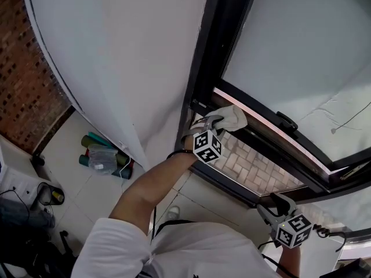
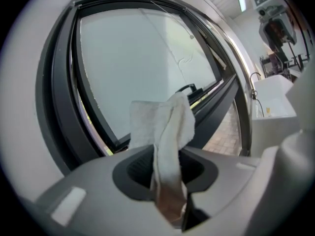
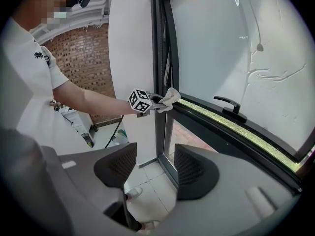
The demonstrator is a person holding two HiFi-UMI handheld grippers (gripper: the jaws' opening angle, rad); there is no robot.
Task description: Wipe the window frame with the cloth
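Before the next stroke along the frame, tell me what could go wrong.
1. The left gripper pinches only a narrow fold of the cloth; dragging it on the window frame could pull it free.
2. The window handle sits further along the rail; the loose cloth end may snag on it.
3. The right gripper hangs open and empty lower down, so it likely could not catch a dropped cloth.

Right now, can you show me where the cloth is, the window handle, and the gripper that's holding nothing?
cloth (image 1: 232,119), head view, on its bunched white middle.
window handle (image 3: 228,103), right gripper view, on the black lever.
right gripper (image 3: 153,168), right gripper view, midway between its two open jaws.
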